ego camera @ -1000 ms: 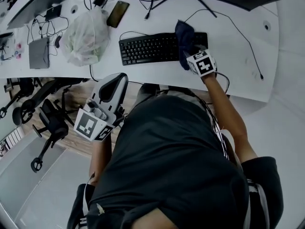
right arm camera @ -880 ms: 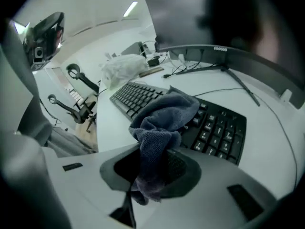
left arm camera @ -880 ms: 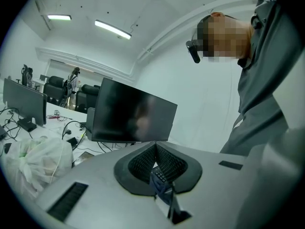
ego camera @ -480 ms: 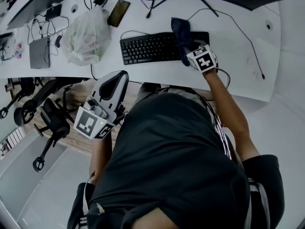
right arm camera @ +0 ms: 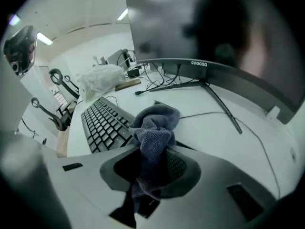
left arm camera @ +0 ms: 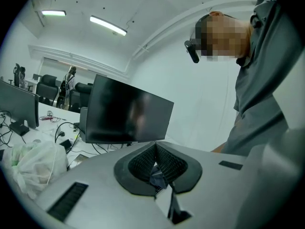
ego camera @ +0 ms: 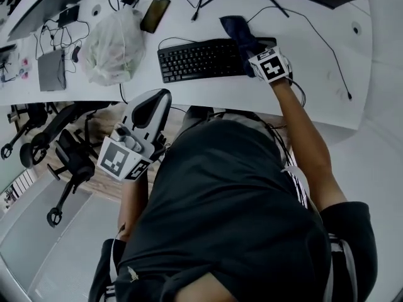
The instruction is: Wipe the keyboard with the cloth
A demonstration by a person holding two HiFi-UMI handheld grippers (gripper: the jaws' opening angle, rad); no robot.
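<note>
While the right gripper (ego camera: 254,54) pinches the cloth (ego camera: 238,31) in its jaws, dragging it flat along the keyboard (ego camera: 198,60) seems best, the left gripper (ego camera: 151,106) idle with jaws pressed together.

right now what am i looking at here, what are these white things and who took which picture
No robot: a person holds tongs in each hand. One picture looks down from the head; the others ride on the tongs. The right tongs pinch a dark cloth at the right end of a black keyboard on a white desk. The left tongs are shut, empty, off the desk. A plastic bag and phone lie nearby.
</note>
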